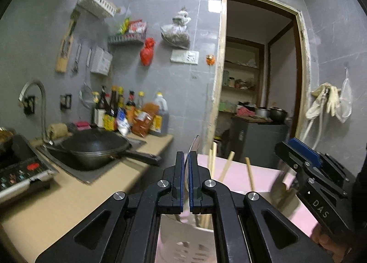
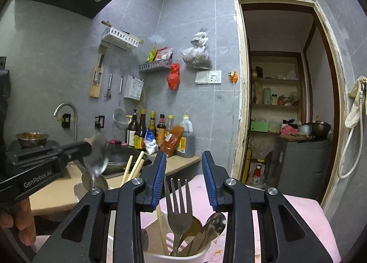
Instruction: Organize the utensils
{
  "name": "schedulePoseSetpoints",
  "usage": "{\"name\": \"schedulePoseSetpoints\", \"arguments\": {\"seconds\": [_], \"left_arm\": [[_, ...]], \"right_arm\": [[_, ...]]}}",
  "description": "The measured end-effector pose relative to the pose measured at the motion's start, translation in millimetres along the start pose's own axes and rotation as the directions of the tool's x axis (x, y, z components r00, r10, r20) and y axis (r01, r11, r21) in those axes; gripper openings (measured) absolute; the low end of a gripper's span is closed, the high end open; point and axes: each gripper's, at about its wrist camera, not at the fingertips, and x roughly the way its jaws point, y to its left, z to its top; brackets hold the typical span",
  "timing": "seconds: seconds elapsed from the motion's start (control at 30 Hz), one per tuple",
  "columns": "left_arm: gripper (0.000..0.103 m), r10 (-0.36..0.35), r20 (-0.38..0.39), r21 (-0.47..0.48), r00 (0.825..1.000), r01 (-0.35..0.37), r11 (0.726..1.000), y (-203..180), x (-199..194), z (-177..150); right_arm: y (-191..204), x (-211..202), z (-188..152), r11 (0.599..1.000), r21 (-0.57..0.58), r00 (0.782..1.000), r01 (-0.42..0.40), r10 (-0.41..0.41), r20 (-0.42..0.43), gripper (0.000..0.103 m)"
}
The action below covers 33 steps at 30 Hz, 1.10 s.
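Fork (image 2: 179,205) upright between parted right jaws; left jaws clamped on ladle (image 2: 97,155).

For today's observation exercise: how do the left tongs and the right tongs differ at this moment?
The left tongs are shut on a metal spoon; the right tongs stand open, gripping nothing. The spoon is lifted above the utensil cup; the fork by the right tongs stands in it. Both have blue pads.
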Motion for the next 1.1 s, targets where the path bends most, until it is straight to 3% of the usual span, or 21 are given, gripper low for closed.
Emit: {"name": "schedulePoseSetpoints", "arguments": {"seconds": [0.17,0.23,0.3,0.47,0.9,1.1], "left_arm": [[0.005,-0.039,-0.017,-0.03,0.999,0.039,0.999,0,-6,4],[0.012,-0.055,-0.014,-0.036,0.998,0.054,0.998,-2,-10,7],[0.031,-0.072,-0.005,-0.049,0.997,0.071,0.996,-2,-15,10],[0.034,-0.095,0.005,-0.053,0.996,0.095,0.994,-8,-26,17],[0.077,-0.123,-0.059,-0.025,0.991,0.121,0.992,-23,-61,6],[0.091,-0.139,-0.09,-0.006,0.986,0.139,0.99,-28,-77,-13]], "right_arm": [[-4,-11,5,1.0,0.021,1.0,0.015,-0.016,0.019,0.043],[-8,-17,8,0.999,0.027,0.999,0.026,-0.027,0.037,0.052],[-11,-22,11,0.999,0.031,0.998,0.039,-0.04,0.041,0.054],[-18,-34,14,0.997,0.05,0.997,0.062,-0.064,0.04,0.066],[-33,-86,18,0.989,0.083,0.992,0.125,-0.122,-0.036,0.102],[-30,-112,9,0.983,0.075,0.982,0.17,-0.163,-0.092,0.103]]}}
